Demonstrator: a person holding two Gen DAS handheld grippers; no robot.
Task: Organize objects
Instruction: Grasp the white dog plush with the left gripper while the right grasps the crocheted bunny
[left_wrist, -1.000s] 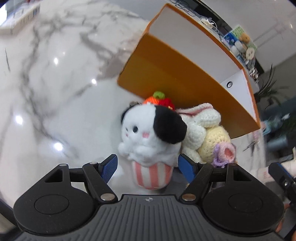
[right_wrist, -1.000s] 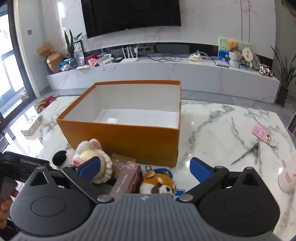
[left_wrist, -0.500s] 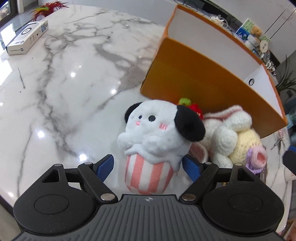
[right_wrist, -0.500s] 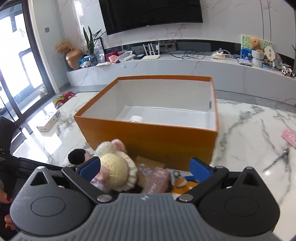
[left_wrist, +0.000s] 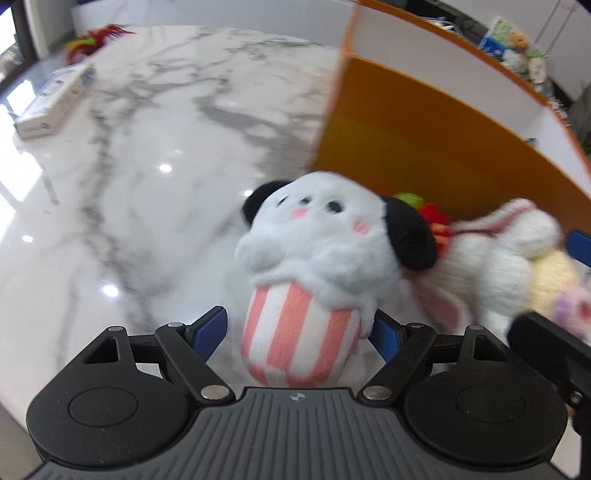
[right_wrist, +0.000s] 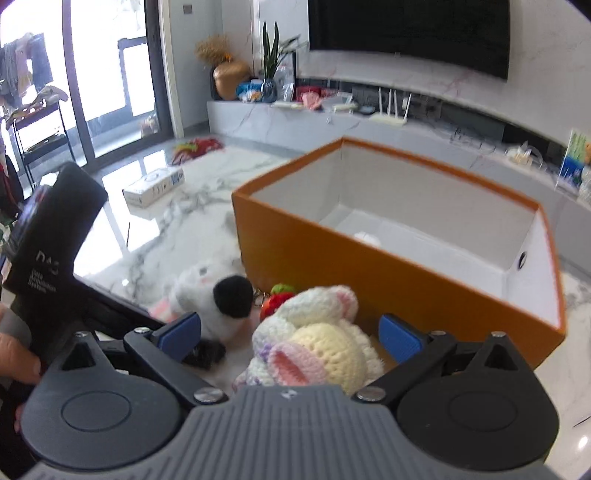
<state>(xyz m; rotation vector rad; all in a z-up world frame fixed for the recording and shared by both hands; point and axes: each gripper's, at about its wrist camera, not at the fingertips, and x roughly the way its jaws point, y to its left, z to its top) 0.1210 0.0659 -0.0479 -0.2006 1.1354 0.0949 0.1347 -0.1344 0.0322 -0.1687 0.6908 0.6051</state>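
A white plush dog with black ears and a pink-striped cup base (left_wrist: 317, 273) stands between the blue pads of my left gripper (left_wrist: 295, 328), which is open around its base. It also shows in the right wrist view (right_wrist: 210, 299). A crocheted cream bunny (right_wrist: 321, 347) lies between the pads of my right gripper (right_wrist: 290, 332), which is open. The bunny also shows in the left wrist view (left_wrist: 517, 266). A small red and green crochet piece (right_wrist: 277, 295) lies by the open orange box (right_wrist: 369, 258), whose white inside holds one small white object (right_wrist: 365, 238).
A white carton (right_wrist: 153, 186) lies on the marble table (left_wrist: 147, 166) to the left. The orange box (left_wrist: 424, 147) stands just behind the toys. A TV shelf with clutter runs along the far wall (right_wrist: 369, 110).
The left gripper has moved in, so the plush dog's striped base sits deeper between its pads. The right gripper has swung left and now has the crocheted bunny centred between its pads.
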